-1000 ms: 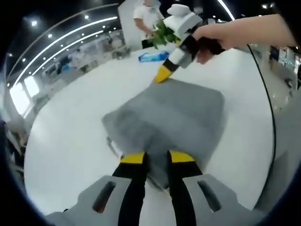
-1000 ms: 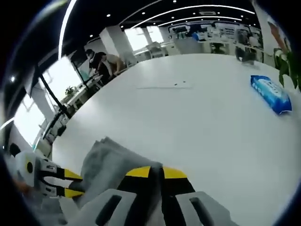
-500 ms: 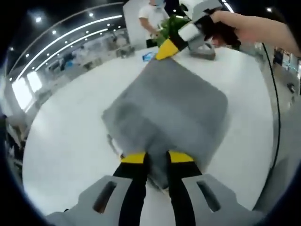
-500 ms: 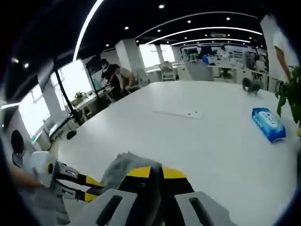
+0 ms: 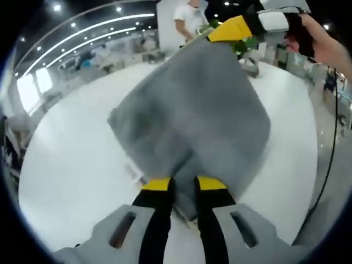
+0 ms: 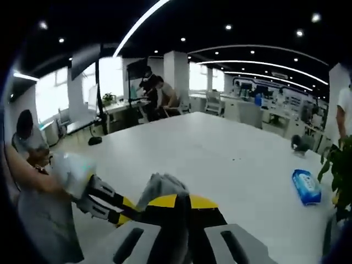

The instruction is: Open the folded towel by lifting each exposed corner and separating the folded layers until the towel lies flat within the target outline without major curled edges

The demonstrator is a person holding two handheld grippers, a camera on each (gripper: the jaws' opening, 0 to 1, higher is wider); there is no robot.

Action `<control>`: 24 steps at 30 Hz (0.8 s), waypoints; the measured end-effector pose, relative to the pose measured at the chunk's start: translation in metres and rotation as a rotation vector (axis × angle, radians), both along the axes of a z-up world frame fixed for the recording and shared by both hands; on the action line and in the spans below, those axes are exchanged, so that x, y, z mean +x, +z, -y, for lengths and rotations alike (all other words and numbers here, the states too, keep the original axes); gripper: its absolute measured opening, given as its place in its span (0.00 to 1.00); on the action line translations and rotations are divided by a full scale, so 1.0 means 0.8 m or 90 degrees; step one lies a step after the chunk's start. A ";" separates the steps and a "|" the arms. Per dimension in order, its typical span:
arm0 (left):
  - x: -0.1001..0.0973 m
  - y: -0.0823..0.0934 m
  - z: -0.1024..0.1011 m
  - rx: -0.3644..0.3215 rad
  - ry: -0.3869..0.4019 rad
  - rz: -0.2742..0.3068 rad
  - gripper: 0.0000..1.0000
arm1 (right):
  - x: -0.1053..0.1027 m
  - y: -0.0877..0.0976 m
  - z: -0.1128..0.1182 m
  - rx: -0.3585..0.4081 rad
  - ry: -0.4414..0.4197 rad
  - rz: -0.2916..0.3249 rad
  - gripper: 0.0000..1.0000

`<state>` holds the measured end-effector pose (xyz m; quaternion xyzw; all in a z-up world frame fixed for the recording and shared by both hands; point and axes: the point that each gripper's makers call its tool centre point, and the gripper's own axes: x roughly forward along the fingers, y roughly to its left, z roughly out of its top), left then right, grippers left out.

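Note:
A grey towel [image 5: 192,115] hangs stretched between both grippers, raised off the white table [image 5: 71,159]. My left gripper [image 5: 183,185] is shut on the towel's near corner at the bottom of the left gripper view. My right gripper [image 5: 234,27], held by a hand, pinches the far corner high at the top of that view. In the right gripper view, my right gripper [image 6: 181,200] is shut on a bunched tip of the towel [image 6: 161,185]. The left gripper [image 6: 107,201] shows at lower left, lower than the right one, held by a person's hand.
A blue wipes pack [image 6: 305,186] lies on the table [image 6: 220,159] at the right, next to a green plant [image 6: 340,168]. A black cable [image 5: 330,148] runs down the right side. People stand at desks beyond the table's far edge [image 6: 157,93].
The right gripper has risen with the far corner. The towel has come up off the table and now hangs spread between the two grippers. The left gripper keeps its hold.

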<state>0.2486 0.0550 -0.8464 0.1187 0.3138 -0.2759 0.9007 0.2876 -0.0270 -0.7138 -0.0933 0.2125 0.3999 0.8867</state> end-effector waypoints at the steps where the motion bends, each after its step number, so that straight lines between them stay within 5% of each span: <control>1: 0.000 0.000 0.000 -0.002 0.001 0.000 0.16 | -0.006 0.002 -0.002 0.000 0.004 0.005 0.01; 13: 0.001 -0.001 -0.001 -0.044 0.026 -0.017 0.16 | -0.055 0.003 -0.015 -0.024 0.055 0.048 0.01; 24: -0.001 -0.001 -0.002 -0.071 0.043 -0.032 0.16 | -0.104 -0.015 -0.027 -0.041 0.095 0.041 0.01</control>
